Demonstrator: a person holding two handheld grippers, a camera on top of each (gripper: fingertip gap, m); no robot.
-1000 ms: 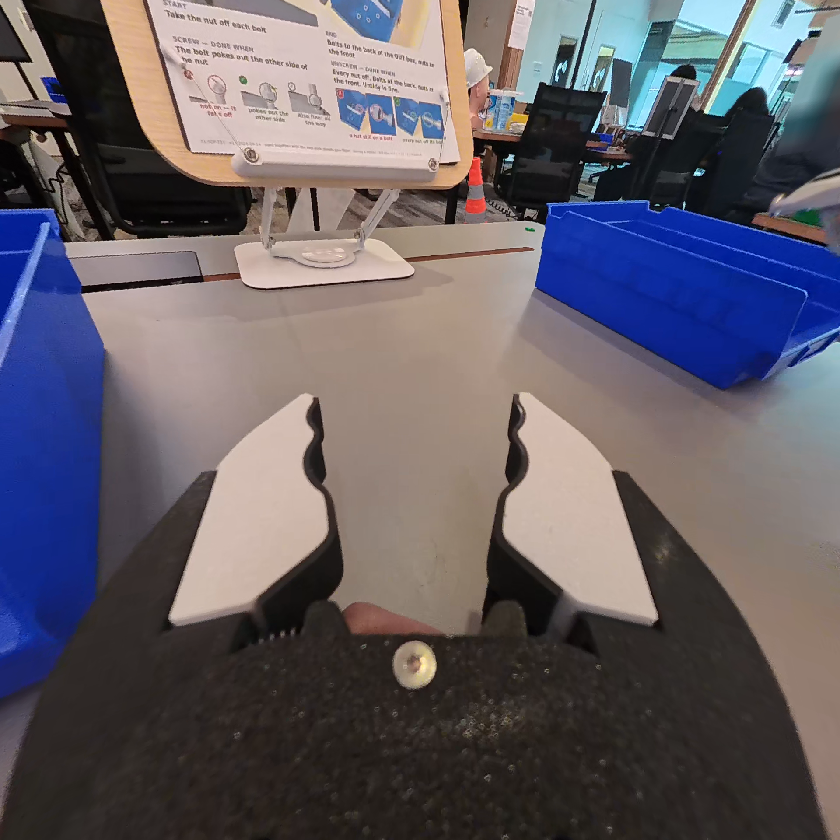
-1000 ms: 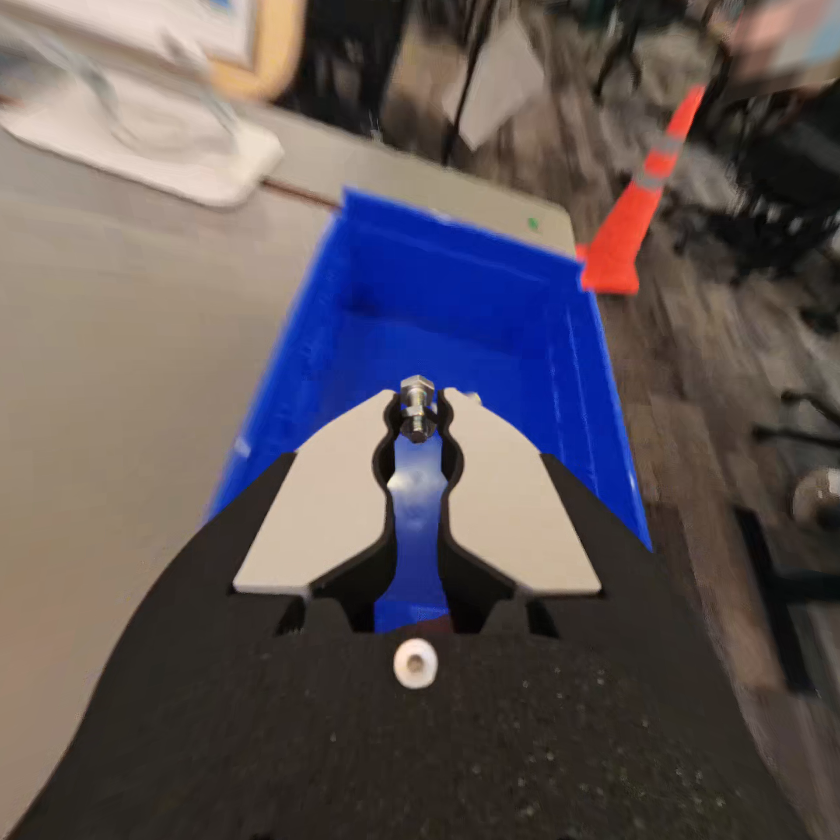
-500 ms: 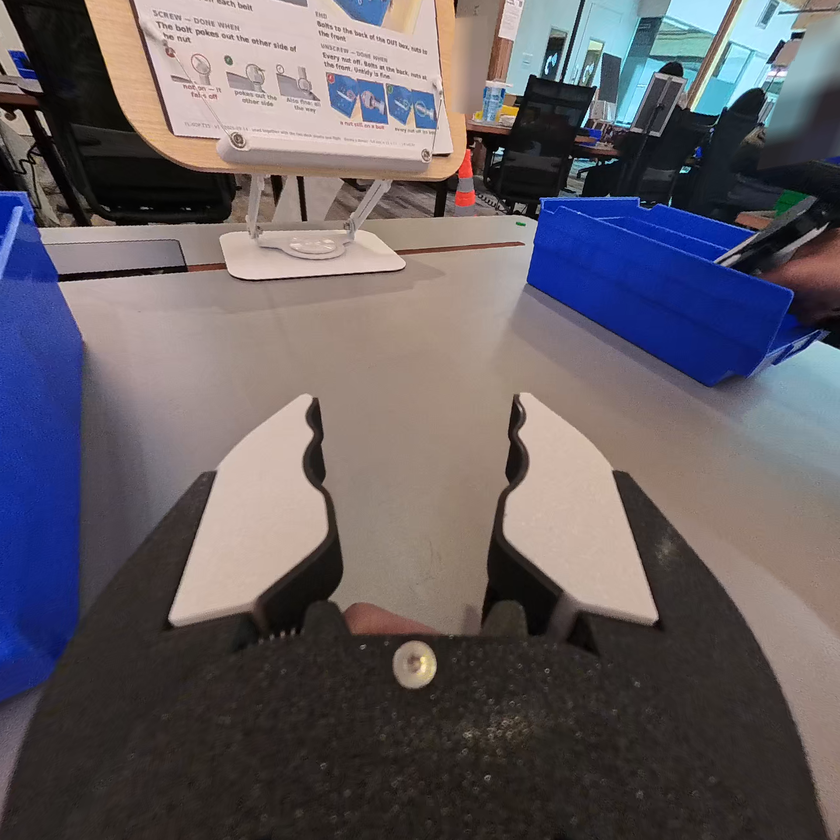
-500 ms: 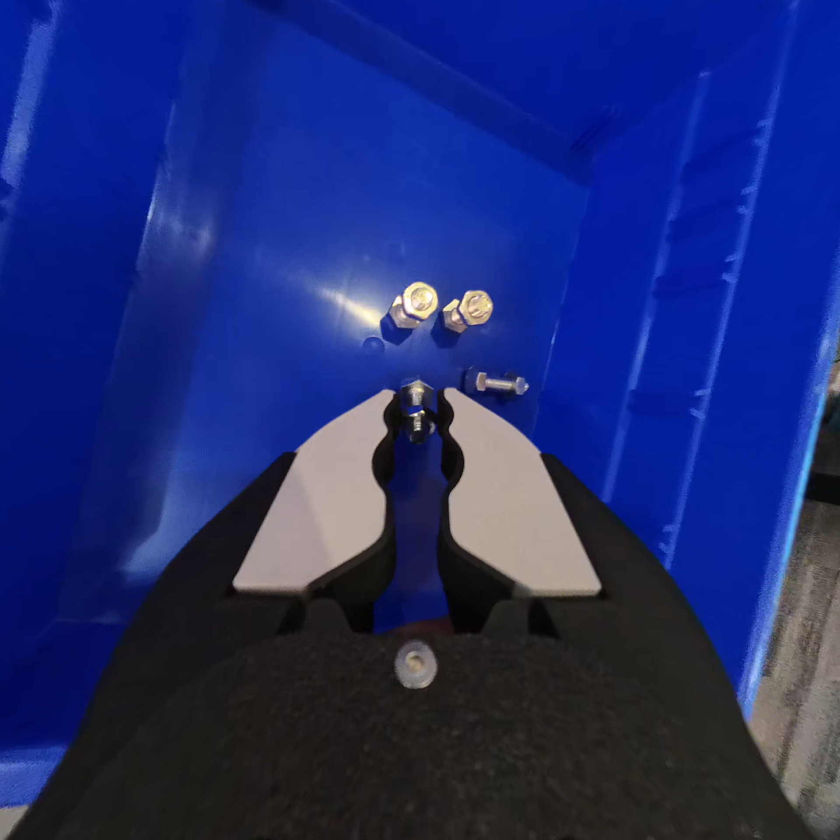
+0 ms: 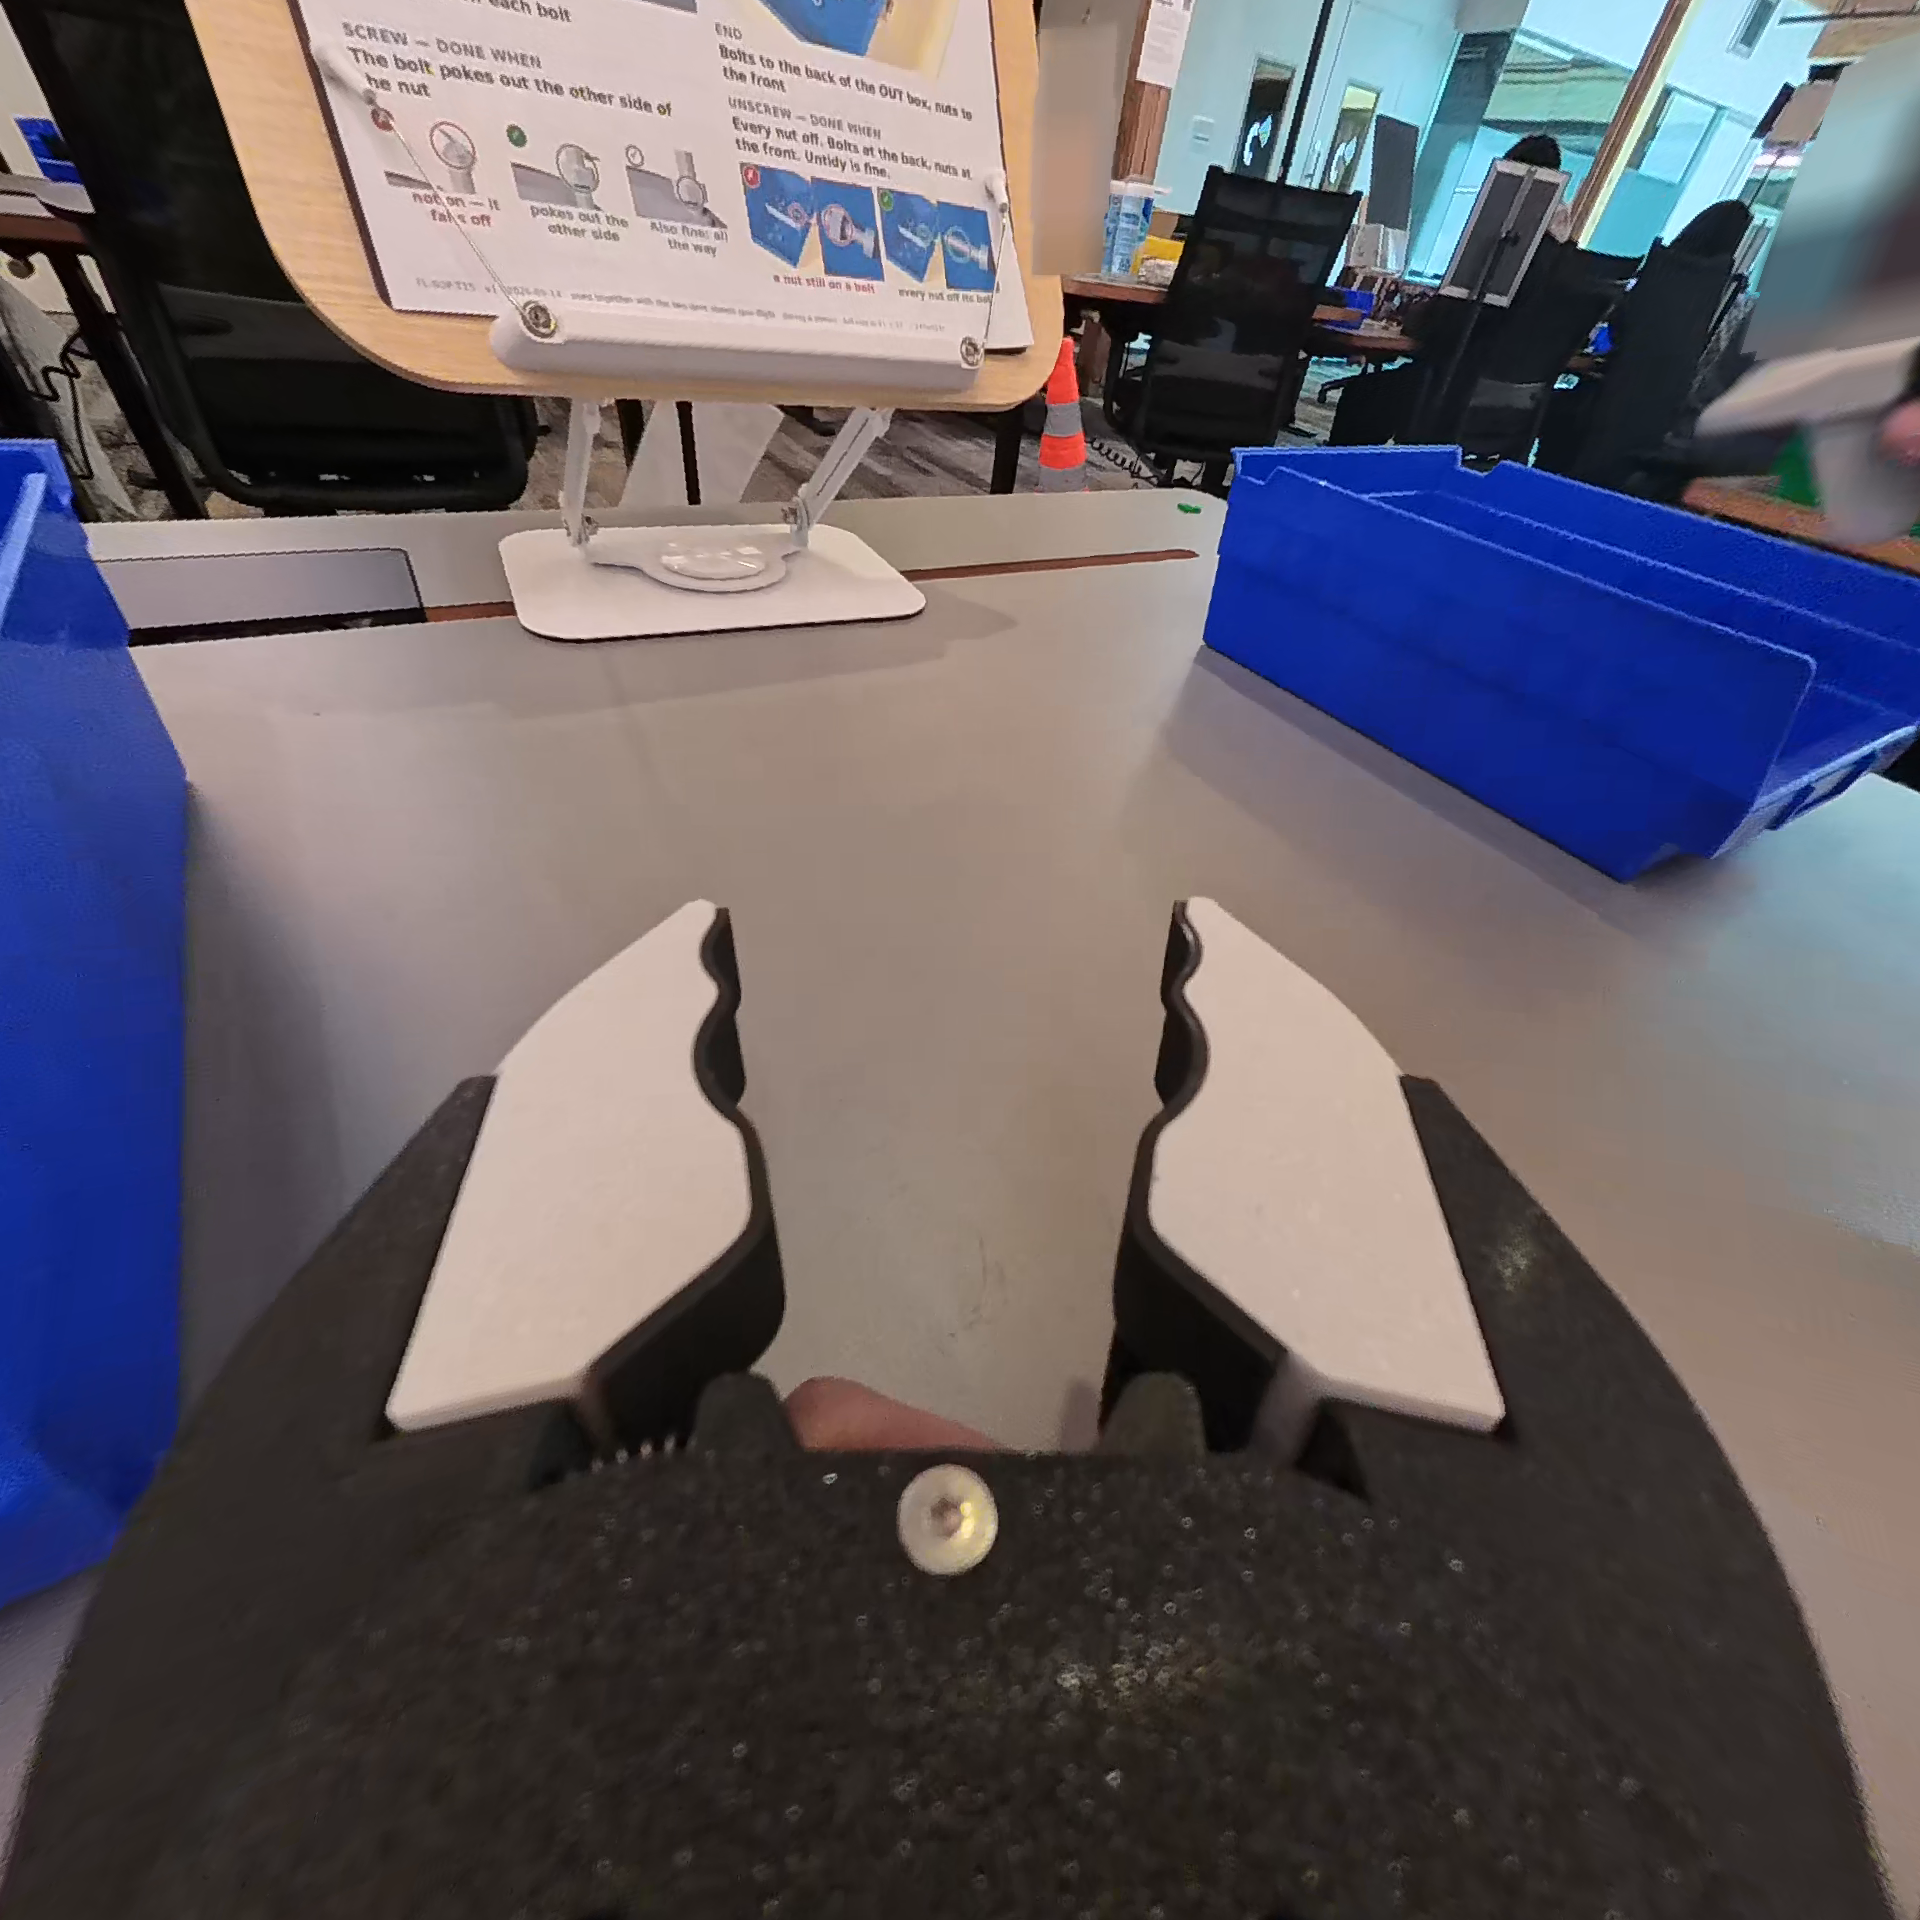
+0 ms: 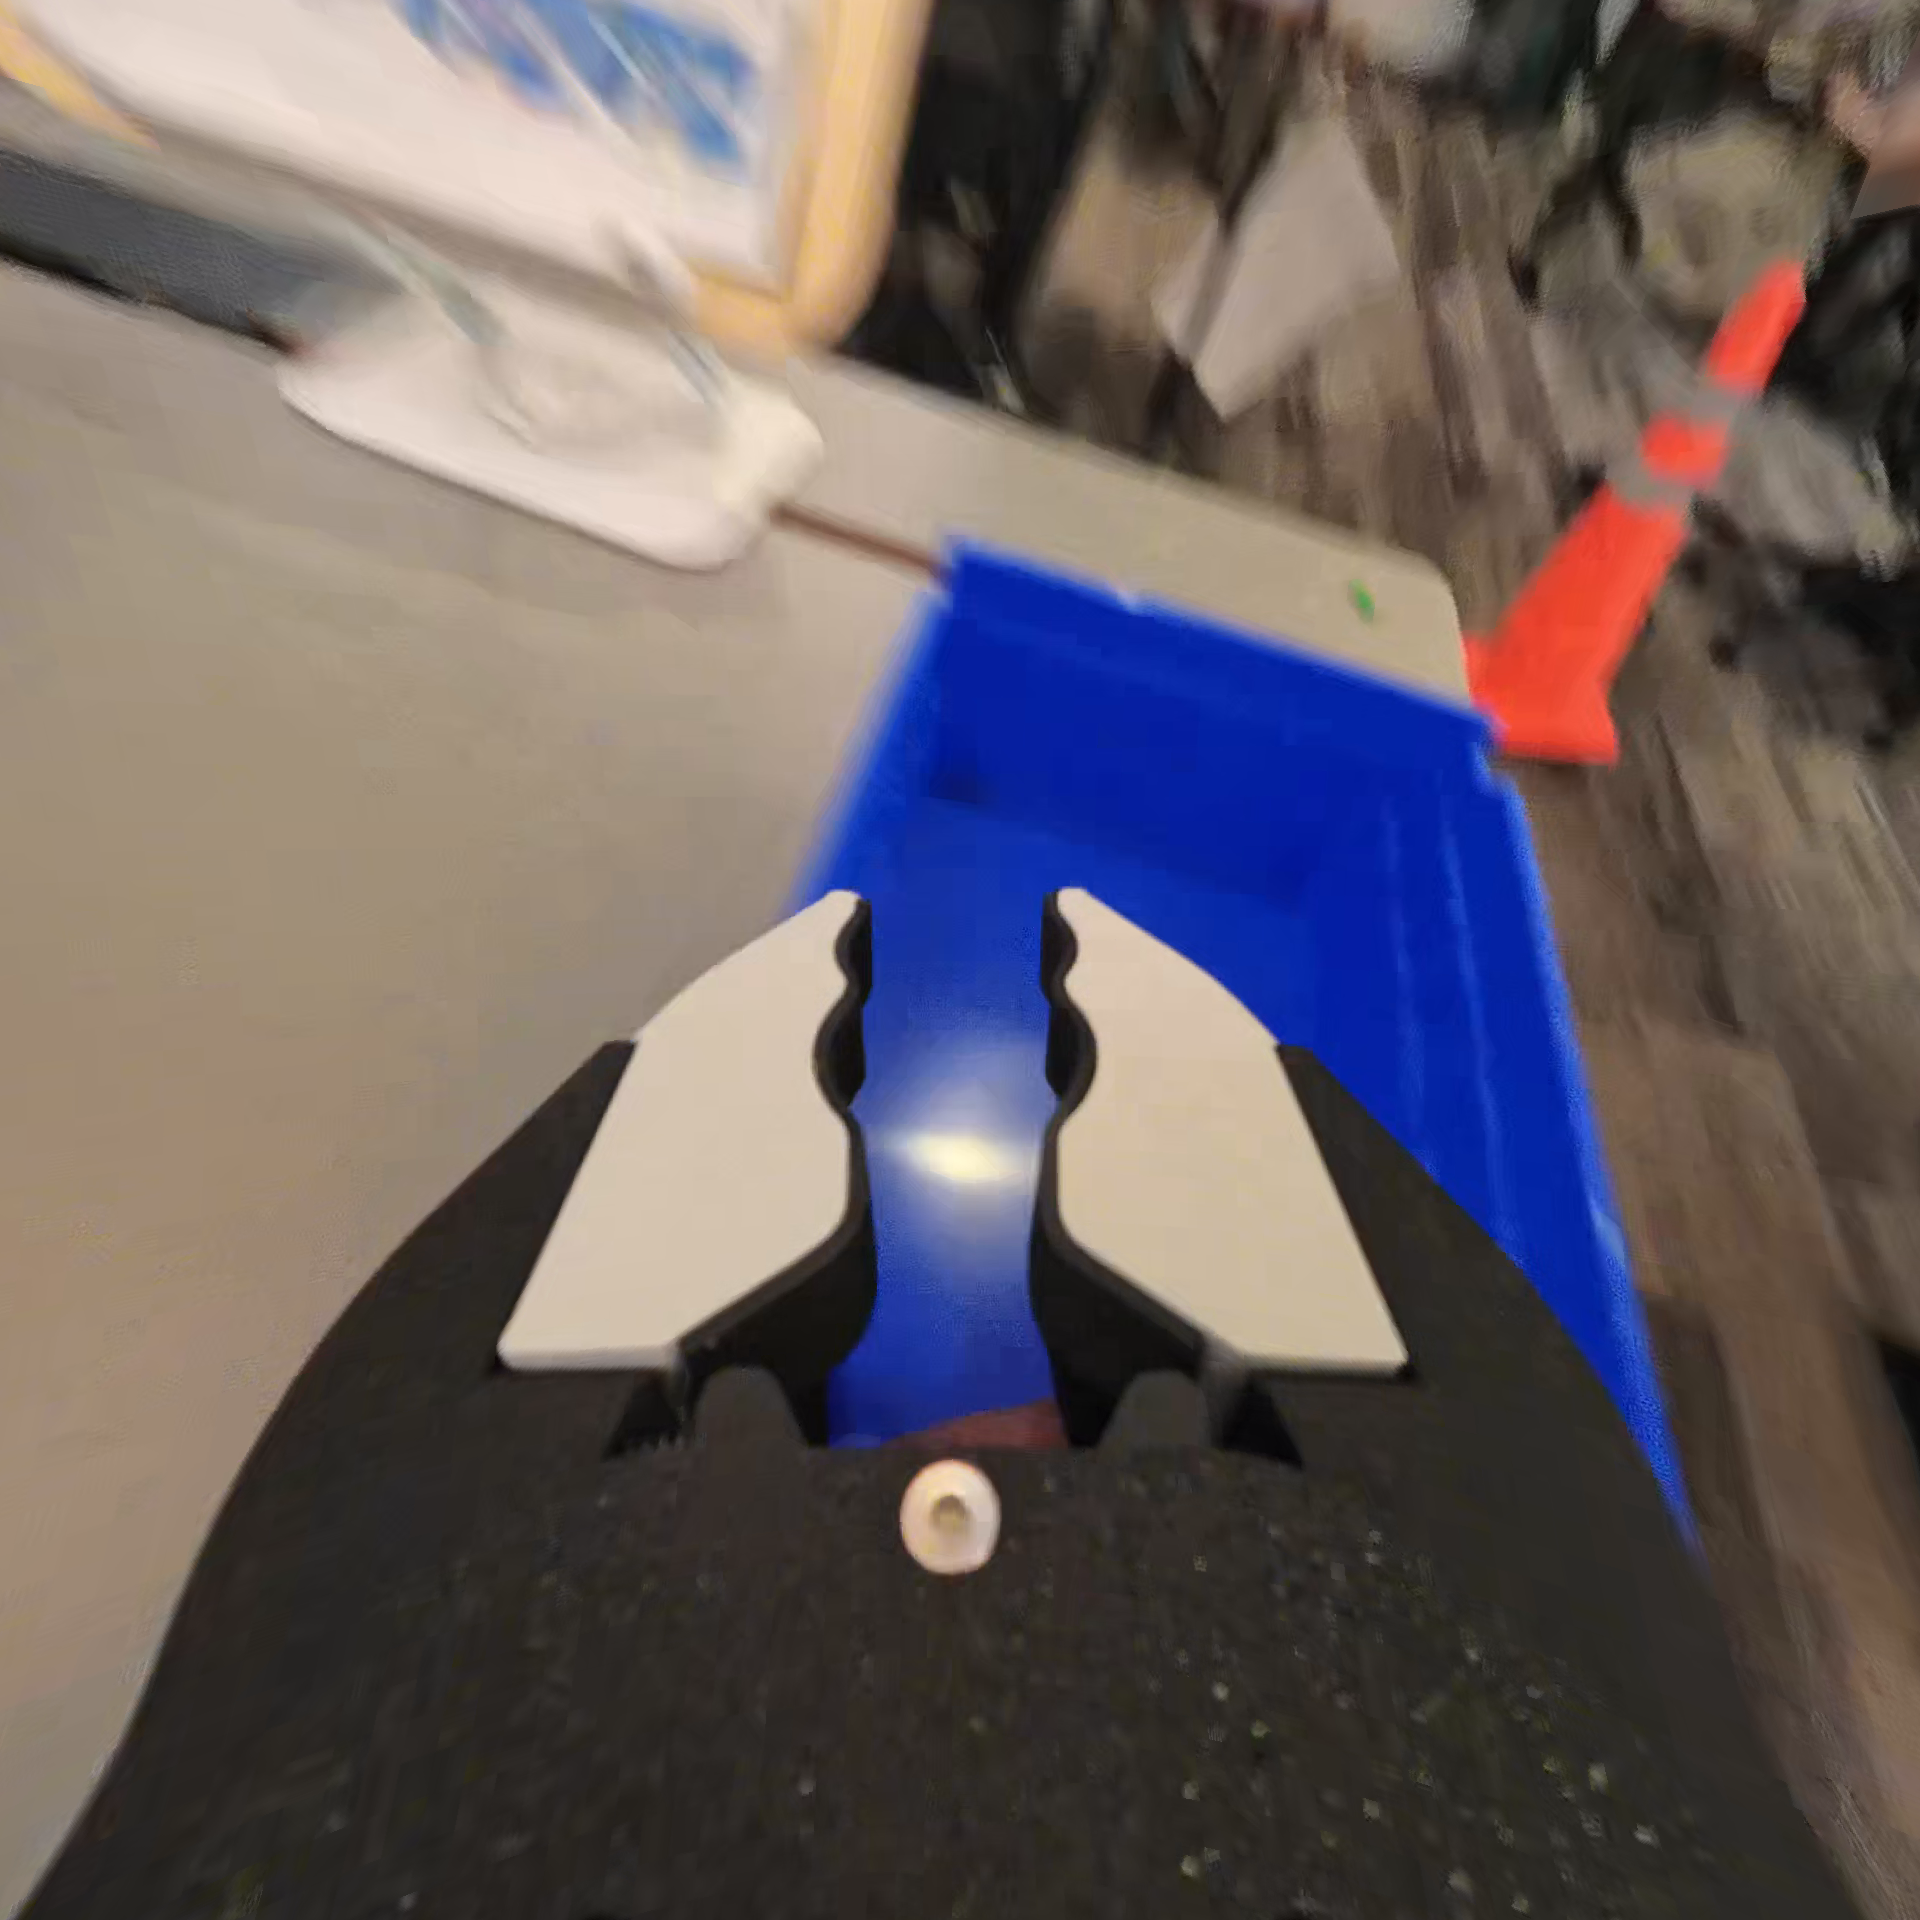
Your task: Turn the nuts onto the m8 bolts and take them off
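Observation:
My left gripper (image 5: 951, 914) is open and empty, low over the grey table (image 5: 883, 790). My right gripper (image 6: 954, 902) is open and empty, above the near end of a blue bin (image 6: 1475, 883); this view is blurred by motion. No bolt or nut shows in either view now. The same bin stands at the right in the left wrist view (image 5: 1507, 665), with the right gripper a blurred pale shape (image 5: 1839, 436) above its far side.
A second blue bin (image 5: 73, 987) stands at the left edge. An instruction board on a white stand (image 5: 717, 582) is at the table's back. An orange cone (image 6: 1600, 582) stands on the floor beyond the table. Chairs and desks lie behind. The grippers' ends are close to 35 cm from one another.
My right gripper dipped into the bin with a bolt carrying a nut, let it go there, opened, and has lifted back out. My left gripper stayed open and barely moved.

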